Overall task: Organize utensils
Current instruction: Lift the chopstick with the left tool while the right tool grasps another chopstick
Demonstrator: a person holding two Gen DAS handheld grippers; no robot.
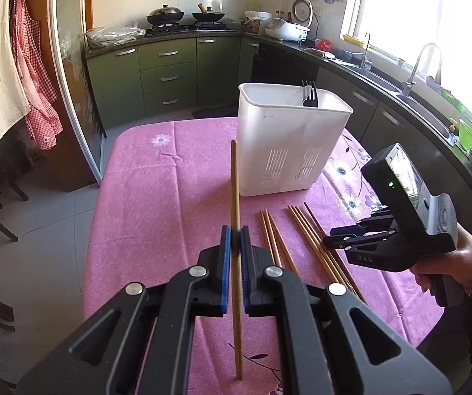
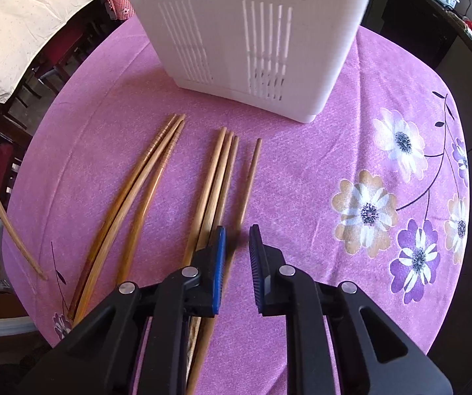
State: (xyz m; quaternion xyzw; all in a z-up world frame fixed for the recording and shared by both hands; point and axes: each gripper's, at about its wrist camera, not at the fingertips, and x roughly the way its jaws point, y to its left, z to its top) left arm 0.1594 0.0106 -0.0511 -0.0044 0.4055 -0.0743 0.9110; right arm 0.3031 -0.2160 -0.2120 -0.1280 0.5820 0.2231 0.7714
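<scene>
White bin [image 1: 288, 138] ahead of both claws, fork [image 1: 310, 93] inside. Left claw [image 1: 235, 243] clamped mid-shaft on one chopstick [image 1: 235, 181], upright; thin grip, could pivot or miss rim. Right claw [image 2: 237, 263] apart, low over loose chopsticks [image 2: 216, 177]; may nudge neighbours, scatter row.
</scene>
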